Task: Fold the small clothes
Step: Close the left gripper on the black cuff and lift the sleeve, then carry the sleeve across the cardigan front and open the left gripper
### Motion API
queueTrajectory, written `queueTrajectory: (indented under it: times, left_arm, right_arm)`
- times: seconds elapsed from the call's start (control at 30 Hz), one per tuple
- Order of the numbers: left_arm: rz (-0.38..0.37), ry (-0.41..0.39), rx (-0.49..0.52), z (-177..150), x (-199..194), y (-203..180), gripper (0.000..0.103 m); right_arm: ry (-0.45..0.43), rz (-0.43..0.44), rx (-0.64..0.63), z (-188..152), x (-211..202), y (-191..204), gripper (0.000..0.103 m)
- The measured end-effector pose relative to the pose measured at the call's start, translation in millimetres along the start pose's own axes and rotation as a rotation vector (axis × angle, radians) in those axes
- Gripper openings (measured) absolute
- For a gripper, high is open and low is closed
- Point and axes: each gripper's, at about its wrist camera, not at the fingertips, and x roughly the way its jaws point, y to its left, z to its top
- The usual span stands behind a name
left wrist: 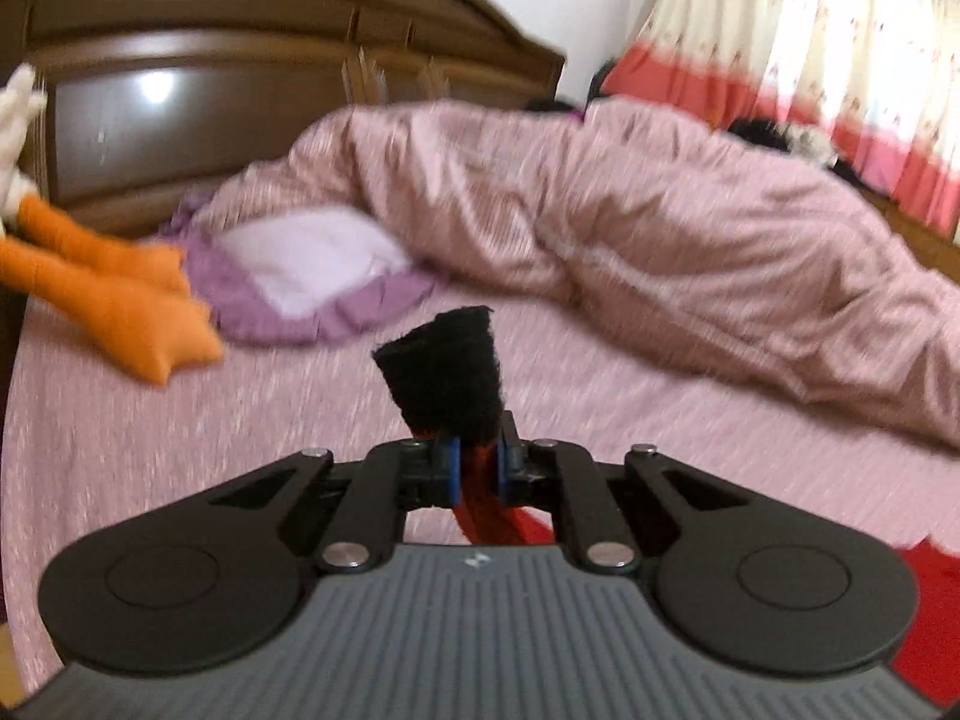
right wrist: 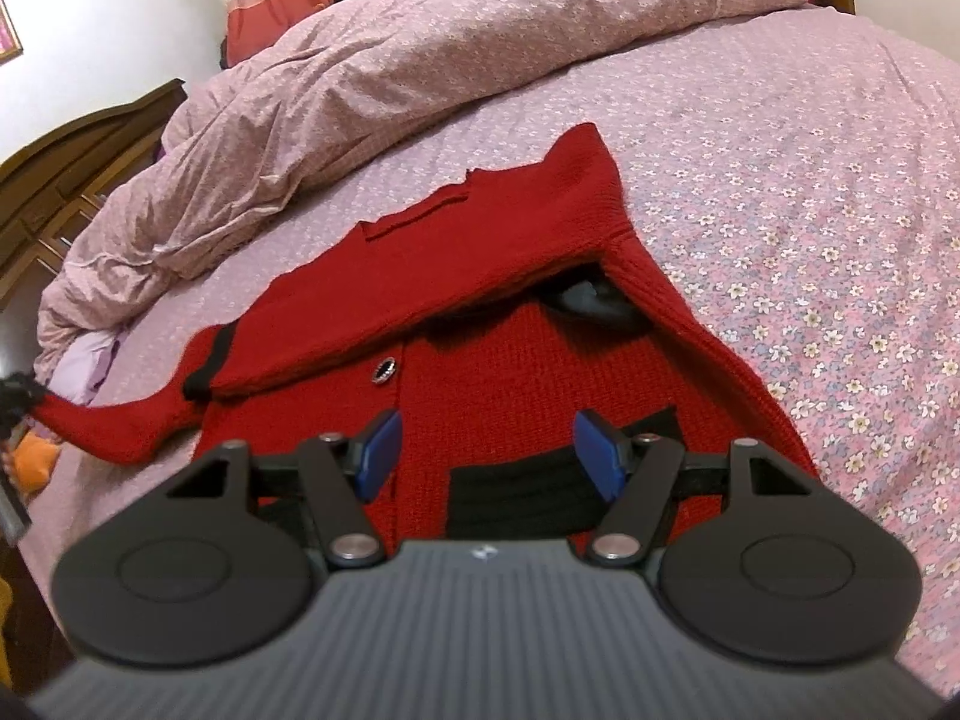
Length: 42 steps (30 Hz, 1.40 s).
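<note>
Pinching the black cuff [left wrist: 444, 369] of the red cardigan's sleeve [right wrist: 114, 426], the left hand-held gripper [left wrist: 477, 471] has its blue pads closed tight on the knit, the cuff standing up beyond the fingertips and red fabric trailing back beneath them. The right hand-held gripper [right wrist: 489, 453] hangs over the near hem of the red cardigan [right wrist: 480, 276], jaws about half apart, nothing between the blue pads. The cardigan lies on the bed [right wrist: 810, 192], front up, one button [right wrist: 384, 369] showing beside its placket; its upper part is folded forward over the body. Its held sleeve stretches off to the cardigan's left side, raised from the sheet. Beyond the cardigan lies a rumpled pink duvet [left wrist: 660, 228]. Farther left of it sit a purple-frilled pillow [left wrist: 312, 276] and an orange plush toy [left wrist: 120, 312]. Behind these stands the wooden headboard [left wrist: 240, 60], with curtains [left wrist: 810, 60] beyond the duvet.
</note>
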Motion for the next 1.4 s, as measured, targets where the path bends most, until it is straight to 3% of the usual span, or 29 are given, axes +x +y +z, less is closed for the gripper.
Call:
queueTrajectory:
  times: [0.27, 0.57, 1.0, 1.23, 1.4]
  left_arm:
    - [-0.107, -0.08, 0.027, 40.8, -48.4, -42.3, 0.012]
    - [-0.316, -0.119, 0.101, 45.7, -99.7, -152.8, 0.012]
    - [-0.564, -0.019, 0.251, -35.9, -139.9, -320.3, 0.012]
    - [-0.594, 0.146, 0.329, -112.2, -114.2, -376.9, 0.012]
    - [-0.612, 0.221, 0.389, -150.0, -92.8, -384.5, 0.013]
  right_arm:
    - [-0.019, 0.039, 0.042, -0.4, -7.3, -7.7, 0.067]
    - [-0.043, 0.1, 0.098, 1.7, -14.7, -20.7, 0.067]
    - [-0.09, 0.13, 0.201, 4.6, -24.5, -56.4, 0.067]
    - [-0.081, 0.131, 0.224, 1.7, -22.4, -63.8, 0.067]
    - [-0.075, 0.128, 0.236, 1.3, -20.4, -66.5, 0.067]
